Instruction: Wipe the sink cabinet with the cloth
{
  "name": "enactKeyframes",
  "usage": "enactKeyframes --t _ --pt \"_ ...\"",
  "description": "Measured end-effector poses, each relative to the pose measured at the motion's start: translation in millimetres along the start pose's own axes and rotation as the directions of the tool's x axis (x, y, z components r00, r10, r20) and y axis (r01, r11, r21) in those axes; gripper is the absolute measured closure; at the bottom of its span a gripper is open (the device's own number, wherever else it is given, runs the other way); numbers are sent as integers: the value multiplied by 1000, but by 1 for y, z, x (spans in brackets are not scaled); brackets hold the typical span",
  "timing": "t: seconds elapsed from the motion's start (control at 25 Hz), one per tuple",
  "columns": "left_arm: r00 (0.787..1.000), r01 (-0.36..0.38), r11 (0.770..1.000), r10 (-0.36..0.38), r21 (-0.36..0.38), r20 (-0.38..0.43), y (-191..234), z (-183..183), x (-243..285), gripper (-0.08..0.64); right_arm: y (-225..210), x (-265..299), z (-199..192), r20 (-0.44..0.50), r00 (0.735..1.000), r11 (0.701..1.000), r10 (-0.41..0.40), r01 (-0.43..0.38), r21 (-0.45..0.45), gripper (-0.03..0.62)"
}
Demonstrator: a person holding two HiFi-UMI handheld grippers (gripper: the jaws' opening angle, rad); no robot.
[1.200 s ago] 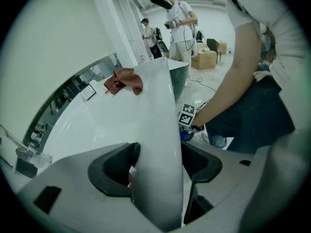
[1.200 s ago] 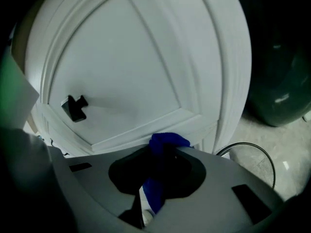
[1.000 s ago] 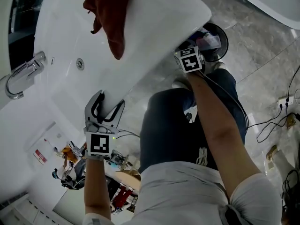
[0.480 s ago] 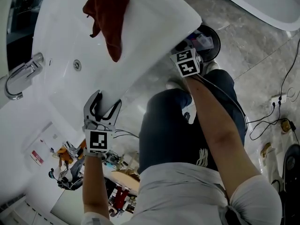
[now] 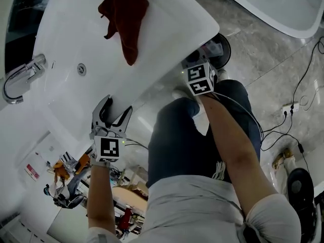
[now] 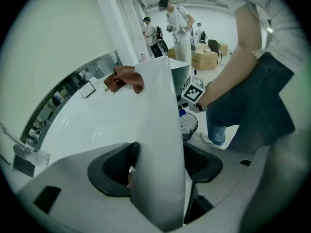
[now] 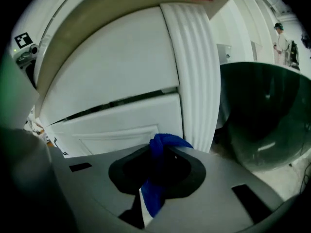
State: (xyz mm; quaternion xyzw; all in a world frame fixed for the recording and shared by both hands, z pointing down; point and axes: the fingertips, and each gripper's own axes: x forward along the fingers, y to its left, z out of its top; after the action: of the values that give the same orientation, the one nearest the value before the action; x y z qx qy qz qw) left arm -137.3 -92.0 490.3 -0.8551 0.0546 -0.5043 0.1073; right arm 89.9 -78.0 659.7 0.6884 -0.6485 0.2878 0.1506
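The blue cloth [image 7: 163,152] is bunched and pinched between the closed jaws of the right gripper [image 7: 156,171], low in front of the sink cabinet [image 7: 112,81]. A tuft pokes out above the jaws and the rest hangs below. In the right gripper view the cloth sits just short of the cabinet's white panelled front, beside the ribbed corner post [image 7: 194,72]; whether it touches the front cannot be told. A dark bin [image 7: 262,115] stands to the right of the post.

In the head view only the right gripper's marker cube [image 5: 200,80] shows, tucked under the corner of the white sink [image 5: 167,34]. Against that corner the cube sits a little lower in the picture than half a second ago, and the forearm behind it has followed.

The left gripper [image 5: 112,110] is where it was in both earlier frames, at the sink's front rim with its jaws spread wide as before. The left gripper view shows the rim passing between the jaws, with one pad looking pressed against it.

A red cloth [image 5: 125,19] still lies crumpled on the sink's far side, with one end trailing into the basin. It shows slightly further right in the frame than before. The tap [image 5: 20,75] stands at the left.
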Motion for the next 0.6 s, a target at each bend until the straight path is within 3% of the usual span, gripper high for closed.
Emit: enactKeyframes --t 0.2,0.6 --pt "1000 -3 1000 3 -3 0 -2 0 1 262 5 -25 34 71 996 994 -55 61 -96 531" --pt "1000 25 1000 -25 -4 12 1 -3 -2 262 39 -57 79 163 983 984 -89 112 -141 531"
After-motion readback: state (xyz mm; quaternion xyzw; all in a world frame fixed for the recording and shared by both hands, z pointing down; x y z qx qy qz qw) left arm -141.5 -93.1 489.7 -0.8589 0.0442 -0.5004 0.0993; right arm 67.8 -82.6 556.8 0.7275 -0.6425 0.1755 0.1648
